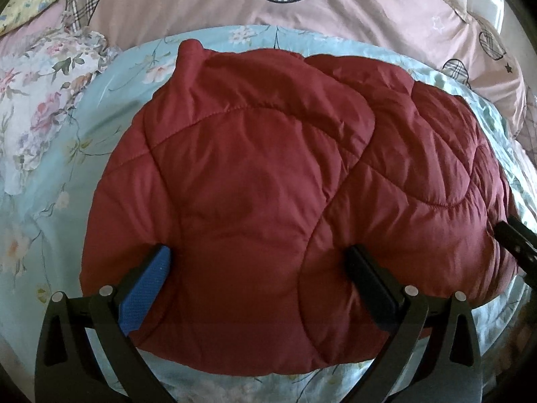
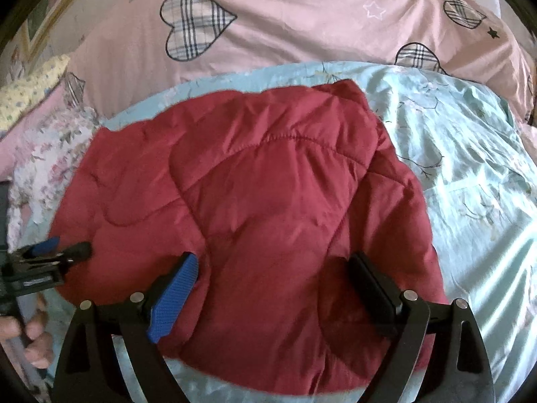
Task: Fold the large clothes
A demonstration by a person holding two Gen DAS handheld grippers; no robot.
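Red quilted jacket [image 1: 285, 208], padded and slick, lying folded into a compact bundle on the pale blue floral sheet [image 1: 67, 235] of the bed, near its front edge; pink heart-print quilt [image 1: 335, 10] behind, along the top of both frames.

Left gripper [image 1: 258, 278] over the bundle's near edge, lower centre of its view, jaws wide with nothing between the pads. Right gripper [image 2: 275, 288] likewise above the near right part of the bundle, jaws wide and empty. Cannot tell whether any fingertip rests on the fabric.

Long axis of the bundle across the frame, left to right, slightly raised toward the upper right in the left view. A narrow lobe, perhaps a sleeve end or collar, sticking up toward the upper left there. One layer lapped over another, its curved edge running down the middle.

Judged step: finishing or tidying the fold. For doing it well: nipping both layers at the near edge, one gripper at each end, lifting evenly, carrying the edge straight toward the quilt, pressing out trapped air so the puffy fill stays down. Slippery shell likely to slide apart under a shallow pinch.
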